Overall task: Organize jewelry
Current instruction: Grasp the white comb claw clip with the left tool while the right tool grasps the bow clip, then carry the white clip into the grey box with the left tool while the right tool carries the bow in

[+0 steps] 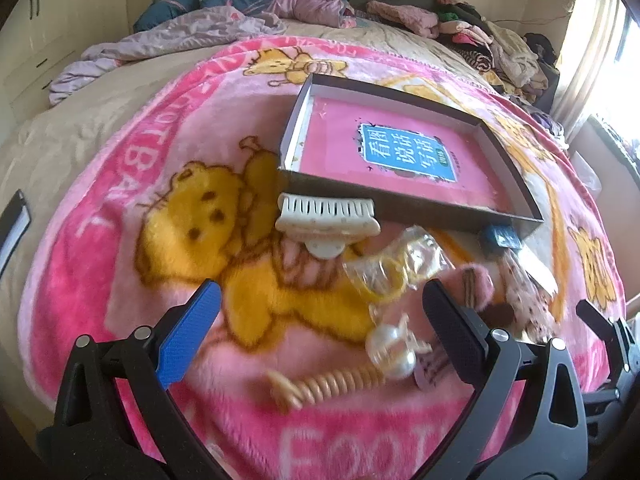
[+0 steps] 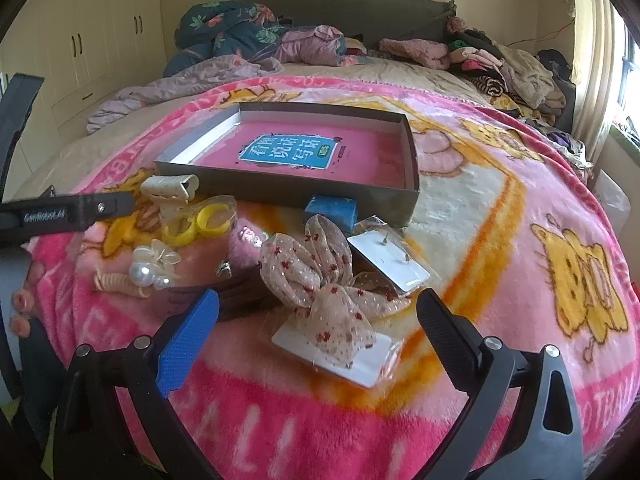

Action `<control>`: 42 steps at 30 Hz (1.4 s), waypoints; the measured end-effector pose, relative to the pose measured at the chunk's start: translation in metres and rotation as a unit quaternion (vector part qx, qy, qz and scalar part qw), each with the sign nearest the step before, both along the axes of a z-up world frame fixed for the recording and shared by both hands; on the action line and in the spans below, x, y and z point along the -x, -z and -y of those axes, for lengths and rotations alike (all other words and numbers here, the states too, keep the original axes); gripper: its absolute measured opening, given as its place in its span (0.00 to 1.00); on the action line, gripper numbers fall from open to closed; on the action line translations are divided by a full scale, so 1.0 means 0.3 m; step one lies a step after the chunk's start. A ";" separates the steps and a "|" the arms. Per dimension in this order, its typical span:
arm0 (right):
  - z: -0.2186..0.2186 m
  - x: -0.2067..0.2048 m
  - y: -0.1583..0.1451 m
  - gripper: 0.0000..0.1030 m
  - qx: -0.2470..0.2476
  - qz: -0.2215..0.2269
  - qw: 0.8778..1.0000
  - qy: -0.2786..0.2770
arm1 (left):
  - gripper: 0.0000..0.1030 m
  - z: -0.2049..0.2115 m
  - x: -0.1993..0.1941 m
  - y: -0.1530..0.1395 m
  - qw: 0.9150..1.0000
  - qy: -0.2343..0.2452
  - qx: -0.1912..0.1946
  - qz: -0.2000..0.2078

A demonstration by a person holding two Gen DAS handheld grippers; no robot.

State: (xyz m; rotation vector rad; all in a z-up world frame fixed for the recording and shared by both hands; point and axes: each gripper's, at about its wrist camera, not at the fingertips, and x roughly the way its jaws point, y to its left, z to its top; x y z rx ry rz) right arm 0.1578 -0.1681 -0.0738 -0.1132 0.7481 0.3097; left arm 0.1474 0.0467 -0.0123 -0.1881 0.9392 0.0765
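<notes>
Scattered on the blanket (image 2: 500,208) in front of the box (image 2: 280,188), the jewelry is not yet sorted: nothing but a pink book (image 2: 292,152) is seen inside the box. Both claws are spread wide and nothing is held in either. The left gripper (image 1: 320,332) hovers over the pearl clip (image 1: 394,350) and the coil tie (image 1: 332,386), with the bagged yellow rings (image 1: 390,276) and the white claw clip (image 1: 326,218) lying farther ahead, near the box wall. The right gripper (image 2: 318,322) is set around the bow (image 2: 324,280), which rests on a white card (image 2: 340,350); a second card with studs (image 2: 390,258) and a blue box (image 2: 330,208) lie just behind.

A pickup appears to be the step in hand. For the bow, the grip is best taken at the knot in the middle (the loose loops would only collapse and slip), and the card should be expected to lift with it. For the pearl clip, the jaws should be lowered squarely over the rounded pearls so that it is not squeezed out sideways. The plush blanket gives way, so the fingers may be pressed slightly into it before closing. Each piece should then be carried over the box wall and laid flat on the book, apart from the others.
</notes>
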 end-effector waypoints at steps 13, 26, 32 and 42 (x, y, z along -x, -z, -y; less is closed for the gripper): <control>-0.033 -0.089 0.060 0.61 0.014 -0.026 0.999 -0.020 | 0.90 -0.038 -0.165 0.091 0.999 -0.002 0.040 -0.032; 0.045 -0.088 0.023 0.09 -0.042 -0.023 0.998 -0.038 | 0.66 -0.029 -0.253 0.144 0.998 -0.005 0.038 -0.048; 0.073 -0.083 -0.011 0.08 -0.066 -0.025 0.997 -0.031 | 0.65 -0.026 -0.240 0.132 0.999 0.010 0.032 -0.039; 0.012 -0.075 -0.088 0.08 -0.069 -0.003 0.997 -0.043 | 0.65 -0.068 -0.162 0.048 0.999 0.018 0.030 -0.006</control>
